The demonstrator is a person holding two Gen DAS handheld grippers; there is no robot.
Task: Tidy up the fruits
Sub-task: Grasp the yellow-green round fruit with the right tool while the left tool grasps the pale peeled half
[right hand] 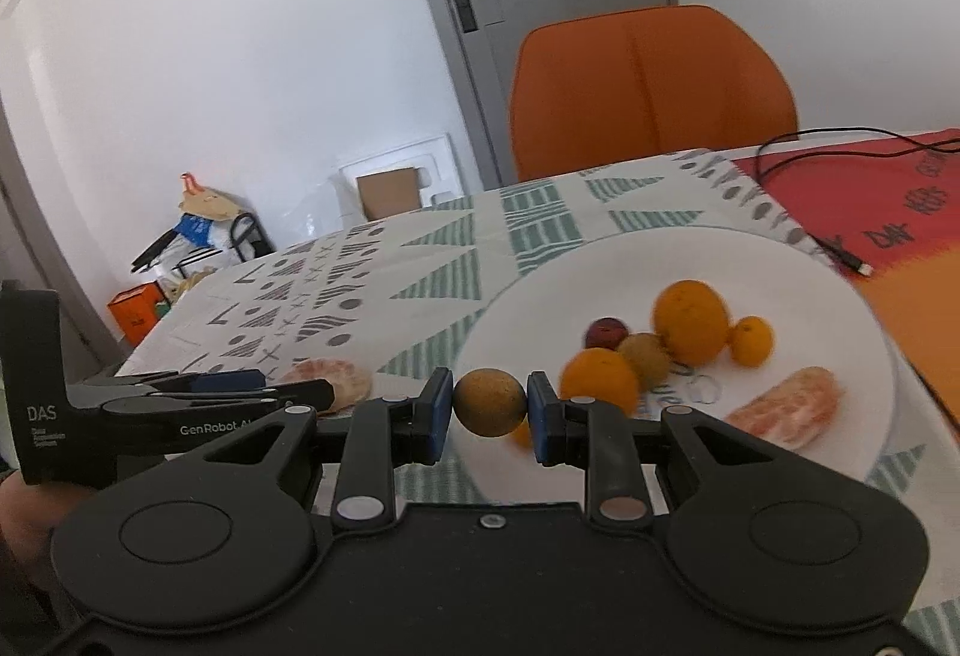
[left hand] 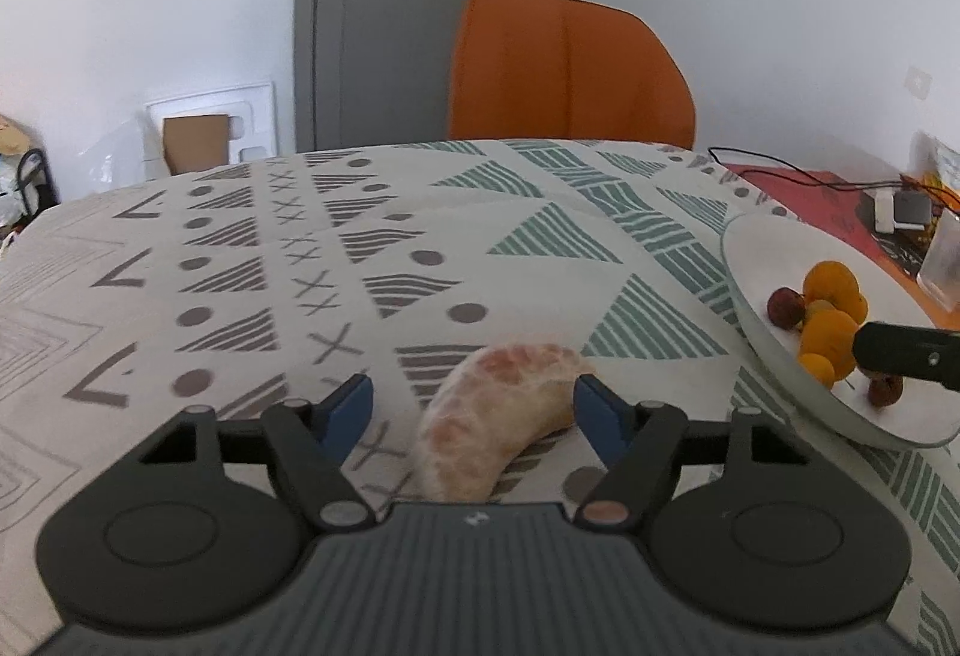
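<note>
A peeled pink citrus segment lies on the patterned tablecloth. My left gripper is open around it: the right blue pad sits at the segment's tip and the left pad stands clear. In the right wrist view my right gripper is shut on a small round brown fruit, held above the near-left rim of the white plate. The plate holds oranges, a red fruit, a greenish-brown fruit and another peeled segment. The left gripper shows at the left of that view.
An orange chair stands behind the table's far edge. A black cable runs over a red cloth to the right of the plate. Small devices lie at the far right. The plate sits right of the left gripper.
</note>
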